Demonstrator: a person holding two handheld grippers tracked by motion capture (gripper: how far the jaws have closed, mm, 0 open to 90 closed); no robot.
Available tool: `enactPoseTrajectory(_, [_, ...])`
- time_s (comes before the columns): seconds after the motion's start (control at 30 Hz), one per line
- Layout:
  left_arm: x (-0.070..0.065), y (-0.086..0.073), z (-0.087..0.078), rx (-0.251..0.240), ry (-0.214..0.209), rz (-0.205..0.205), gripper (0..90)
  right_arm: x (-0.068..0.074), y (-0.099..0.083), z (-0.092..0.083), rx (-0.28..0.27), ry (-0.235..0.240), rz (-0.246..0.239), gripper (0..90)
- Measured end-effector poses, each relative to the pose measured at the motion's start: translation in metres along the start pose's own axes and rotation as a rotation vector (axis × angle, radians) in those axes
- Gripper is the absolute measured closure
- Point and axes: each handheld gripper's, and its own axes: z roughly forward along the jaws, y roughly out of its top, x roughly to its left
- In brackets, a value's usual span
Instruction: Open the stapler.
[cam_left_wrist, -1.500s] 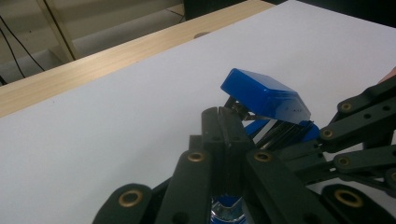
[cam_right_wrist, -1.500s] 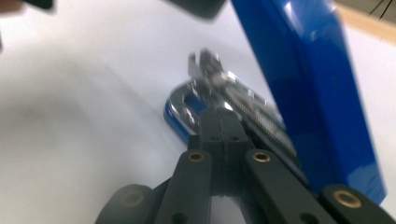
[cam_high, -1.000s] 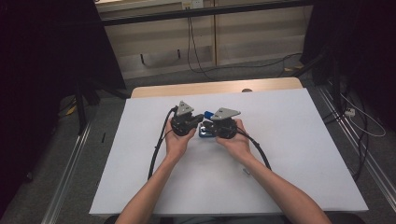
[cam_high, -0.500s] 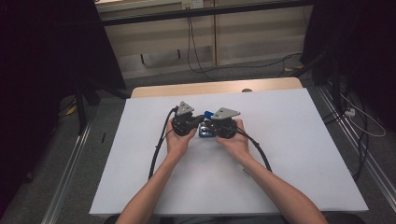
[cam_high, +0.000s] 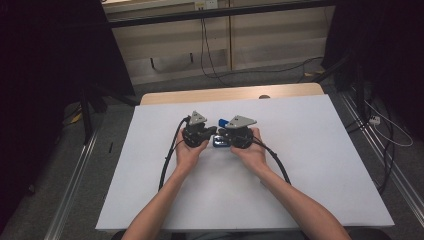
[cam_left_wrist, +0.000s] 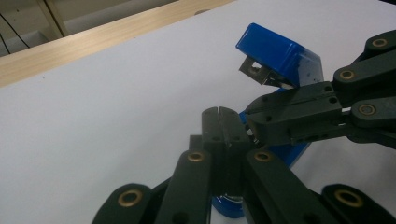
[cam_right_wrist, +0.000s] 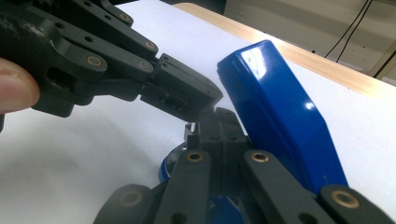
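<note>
Blue stapler lying near the middle of the white tabletop, somewhat toward its far side, well inside every edge. Opened wide: blue top arm swung up and tilted, metal staple channel showing under its raised end in the left gripper view, blue base flat on the white surface below. Seen in the right gripper view as a glossy blue slab rising steeply just beside the jaws.

Flanked on both sides by the two grippers, tips turned inward toward each other over the base. Left gripper with jaws fully closed, pads pressed flat together, nothing visible between them. Right gripper likewise closed tight, pads meeting, nothing seen clamped. Tips very near each other, just under the lifted top arm; impossible to tell whether either one actually touches the stapler.

Each gripper held from behind: left hand and right hand, forearms coming in from the near edge. Grey three-cornered plate on top of each gripper. Black cable looping back from each along the white surface beside the forearms.

Farther out, a strip of bare wood along the far edge, then grey floor with loose cables.
</note>
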Motion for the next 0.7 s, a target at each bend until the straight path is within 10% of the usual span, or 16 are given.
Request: enactPoseTrajectory(0.7, [-0.0022,-0.0044,0.0041,0.028,-0.001,0.035,90.0,0.0019,-0.0006,-0.0015,-0.009,-0.014,-0.01,90.0])
